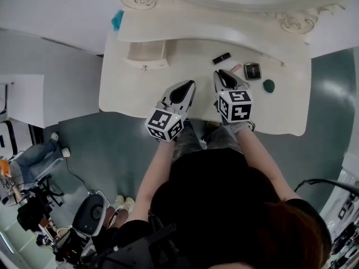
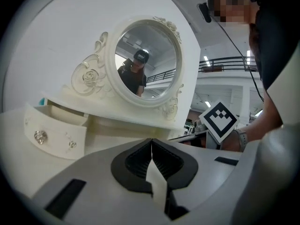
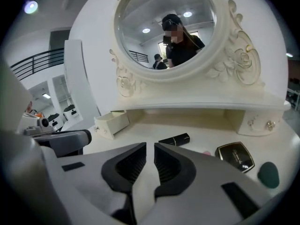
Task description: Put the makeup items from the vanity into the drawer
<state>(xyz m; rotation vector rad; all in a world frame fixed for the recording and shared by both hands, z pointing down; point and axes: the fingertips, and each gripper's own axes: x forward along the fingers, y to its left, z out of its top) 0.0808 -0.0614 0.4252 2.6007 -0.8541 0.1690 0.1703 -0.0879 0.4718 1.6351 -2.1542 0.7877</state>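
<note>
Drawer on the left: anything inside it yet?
The open drawer shows only bare pale bottom in the head view; its back part sits under the vanity shelf, so that is unseen.

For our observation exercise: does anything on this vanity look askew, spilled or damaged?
Nothing damaged or spilled. The small drawer stands pulled out, and the lipstick, compact and green sponge lie loose on the vanity top.

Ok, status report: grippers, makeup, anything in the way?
Left hand-held gripper and right hand-held gripper both shut, empty. Lipstick, compact, green sponge on vanity top; drawer open. Nothing seen in the way.
</note>
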